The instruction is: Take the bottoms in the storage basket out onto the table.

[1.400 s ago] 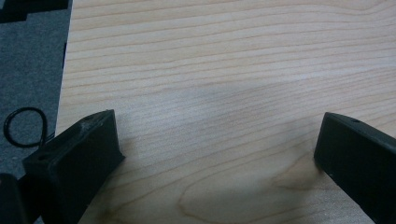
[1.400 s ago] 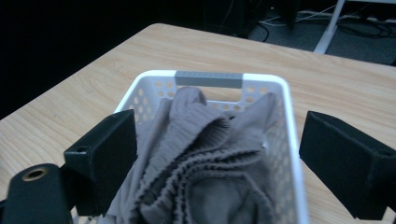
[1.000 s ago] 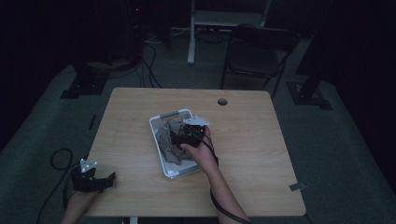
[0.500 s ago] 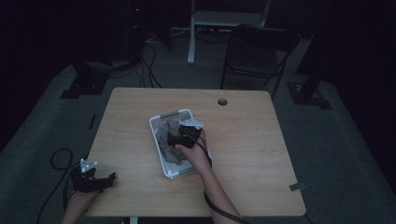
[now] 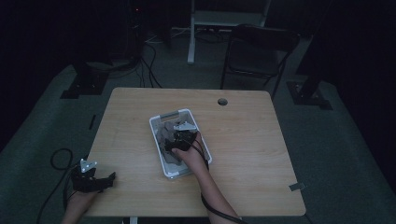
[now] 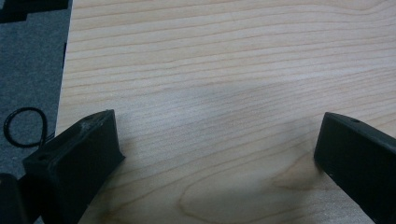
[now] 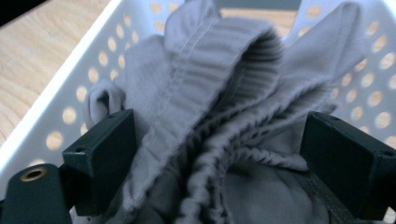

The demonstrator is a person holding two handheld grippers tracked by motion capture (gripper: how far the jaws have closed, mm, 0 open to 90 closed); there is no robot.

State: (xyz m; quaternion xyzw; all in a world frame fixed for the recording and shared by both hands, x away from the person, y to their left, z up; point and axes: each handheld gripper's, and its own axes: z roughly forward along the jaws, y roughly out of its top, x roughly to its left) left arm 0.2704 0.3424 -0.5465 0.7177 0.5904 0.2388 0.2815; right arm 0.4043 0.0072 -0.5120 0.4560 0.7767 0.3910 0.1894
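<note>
Grey cloth (image 7: pixel 219 116) is bunched up inside the white basket (image 5: pixel 157 122), which is set at the middle of the table (image 5: pixel 243 140). The right gripper (image 5: pixel 180 139) is held down in the basket, with its jaws spread wide on both sides of the cloth. The left gripper (image 5: pixel 91 179) is rested at seven o'clock on the table, near the edge, with its jaws wide apart over bare wood.

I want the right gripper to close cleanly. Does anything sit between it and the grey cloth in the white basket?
Nothing visible does. The right gripper is open with the grey cloth bunched directly between its jaws, inside the white basket.
</note>
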